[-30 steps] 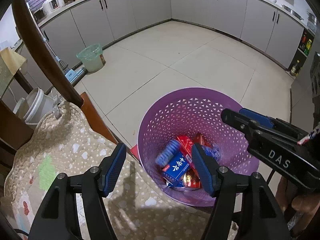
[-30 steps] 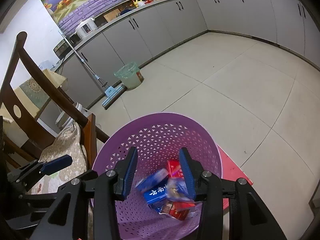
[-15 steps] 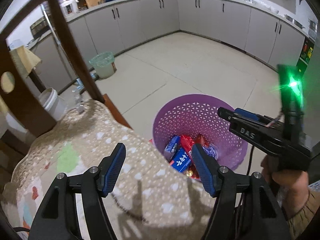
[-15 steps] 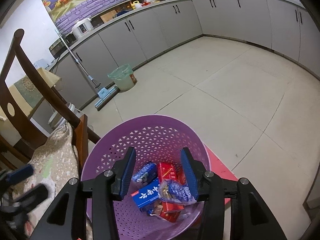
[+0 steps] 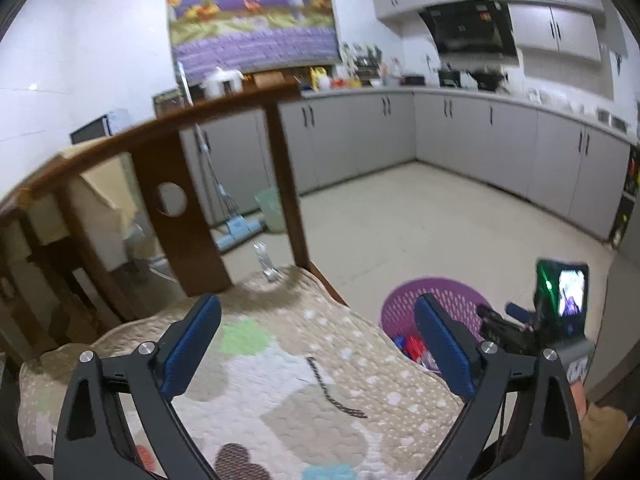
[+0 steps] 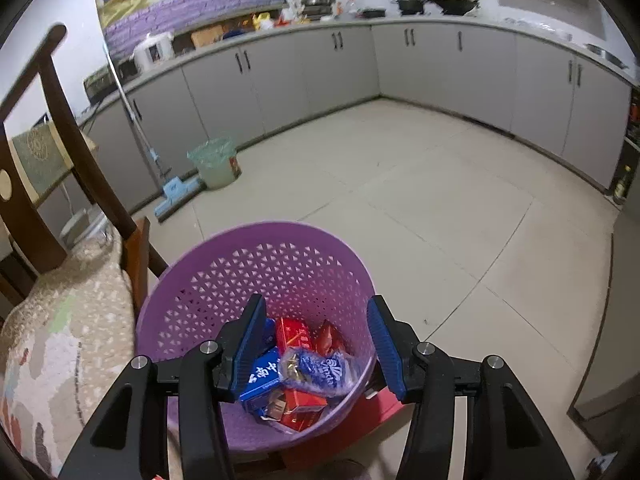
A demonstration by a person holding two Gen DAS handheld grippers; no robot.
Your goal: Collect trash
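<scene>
A purple perforated basket (image 6: 224, 280) stands on the floor beside a chair. It holds trash: a blue box (image 6: 262, 376), red boxes (image 6: 294, 334) and a crinkled blue wrapper (image 6: 324, 372). My right gripper (image 6: 316, 336) is open and empty above the basket's near side. My left gripper (image 5: 316, 340) is open and empty above the chair's patterned seat cushion (image 5: 280, 376). The basket (image 5: 436, 296) shows at the right of the left wrist view, with the right gripper's body (image 5: 560, 316) over it.
A dark wooden chair back (image 5: 176, 216) rises ahead of the left gripper. A pale green bin (image 6: 216, 162) and a flat mop (image 6: 176, 194) stand by the grey cabinets (image 6: 440, 64). A red mat (image 6: 360, 416) lies under the basket. Tiled floor stretches beyond.
My left gripper has pulled back and tilted up from the basket to over the chair cushion. My right gripper has drawn back slightly and stays above the basket. Both stay open.
</scene>
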